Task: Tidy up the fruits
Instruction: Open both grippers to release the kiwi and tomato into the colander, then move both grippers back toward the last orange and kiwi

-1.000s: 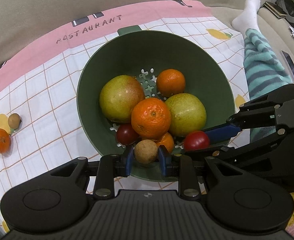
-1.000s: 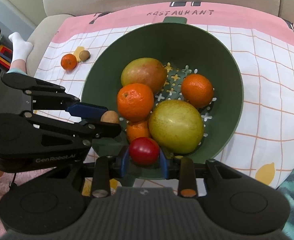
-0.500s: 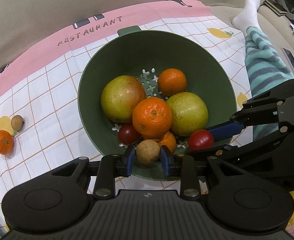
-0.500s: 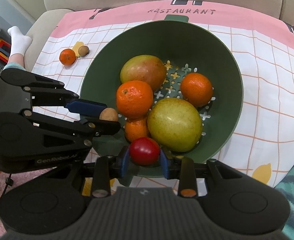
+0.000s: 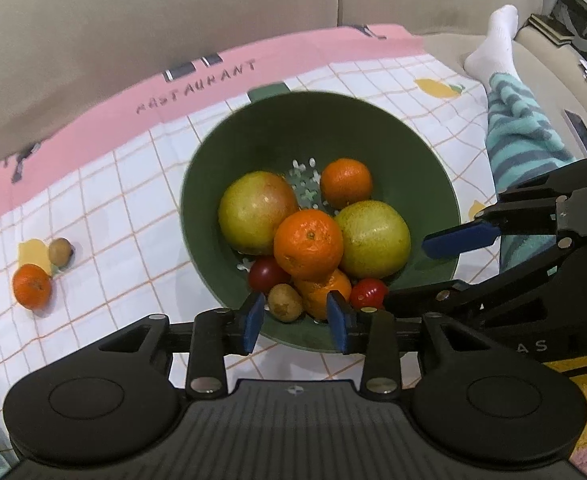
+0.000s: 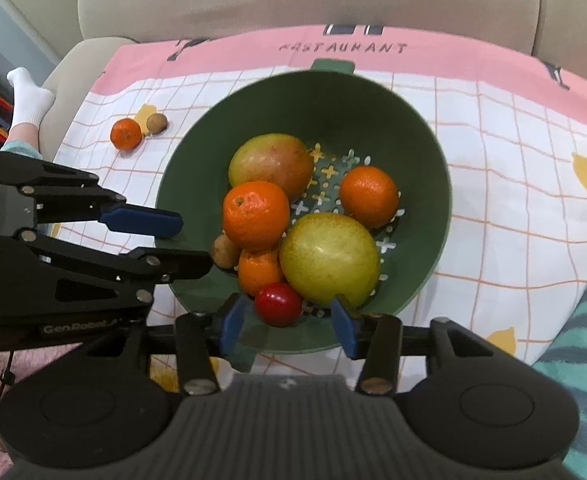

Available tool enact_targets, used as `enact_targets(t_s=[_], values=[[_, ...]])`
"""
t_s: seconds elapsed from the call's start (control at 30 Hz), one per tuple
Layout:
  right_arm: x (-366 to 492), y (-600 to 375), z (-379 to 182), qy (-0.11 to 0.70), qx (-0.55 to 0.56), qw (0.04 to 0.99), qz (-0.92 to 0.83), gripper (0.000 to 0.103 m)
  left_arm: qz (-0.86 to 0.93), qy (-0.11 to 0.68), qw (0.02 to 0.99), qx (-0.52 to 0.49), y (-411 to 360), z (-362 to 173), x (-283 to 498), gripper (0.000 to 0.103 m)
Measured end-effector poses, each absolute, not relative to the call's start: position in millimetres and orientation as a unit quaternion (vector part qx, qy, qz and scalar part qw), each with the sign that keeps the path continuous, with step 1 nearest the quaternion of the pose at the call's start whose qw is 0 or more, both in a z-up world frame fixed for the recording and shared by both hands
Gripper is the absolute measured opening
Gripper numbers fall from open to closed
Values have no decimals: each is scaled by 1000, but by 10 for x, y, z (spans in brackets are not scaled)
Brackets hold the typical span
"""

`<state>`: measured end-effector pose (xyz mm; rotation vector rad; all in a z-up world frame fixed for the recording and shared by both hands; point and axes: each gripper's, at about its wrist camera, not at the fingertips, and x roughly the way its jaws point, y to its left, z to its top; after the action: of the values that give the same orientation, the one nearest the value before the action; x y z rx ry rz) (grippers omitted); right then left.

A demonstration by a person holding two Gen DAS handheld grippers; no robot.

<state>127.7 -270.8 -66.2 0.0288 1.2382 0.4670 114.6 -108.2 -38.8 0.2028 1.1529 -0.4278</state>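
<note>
Both tools hang over the near rim of the dark green plastic colander bowl [image 5: 433,184], pointing steeply down into it. The left tool [image 5: 294,317] has just been opening; its blue pads stand apart, with the small brown round fruit [image 5: 285,302] lying loose between them in the bowl, low in the frame. The right tool [image 6: 287,322] has also just been opening, and the small red round fruit [image 6: 279,304] rests free between its spread pads. Also in the bowl lie two large yellow-green fruits, three orange mandarins and a second dark red fruit [image 5: 267,274]. On the checked pink-edged cloth [image 5: 105,208], at the left of the left wrist view, lie another orange mandarin [image 5: 31,285] and a small brown fruit [image 5: 60,251].
</note>
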Motion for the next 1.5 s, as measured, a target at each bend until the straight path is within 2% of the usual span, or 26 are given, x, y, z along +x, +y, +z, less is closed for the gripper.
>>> enact_targets(t_s=[0.2, 0.27, 0.37, 0.43, 0.67, 0.93, 1.5], values=[[1184, -2689, -554, 545, 7, 813, 205, 61, -184, 514, 834, 78, -949, -273, 1066, 55], [1138, -2674, -515, 530, 9, 825, 196, 63, -180, 505, 842, 66, -891, -235, 1045, 56], [1076, -2651, -478, 510, 8, 842, 177, 64, -177, 486, 855, 46, -795, -172, 1002, 65], [1037, -2628, -467, 496, 6, 854, 158, 67, -175, 473, 863, 32, -736, -130, 976, 67], [905, -2588, -493, 470, 39, 875, 109, 70, -156, 442, 883, 6, -513, -57, 907, 70], [721, -2323, -444, 406, 31, 906, 115, 70, -127, 427, 895, -19, -173, -93, 812, 71], [587, -1354, -445, 322, -92, 918, 212, 70, -68, 413, 903, -94, 560, -170, 805, 71]])
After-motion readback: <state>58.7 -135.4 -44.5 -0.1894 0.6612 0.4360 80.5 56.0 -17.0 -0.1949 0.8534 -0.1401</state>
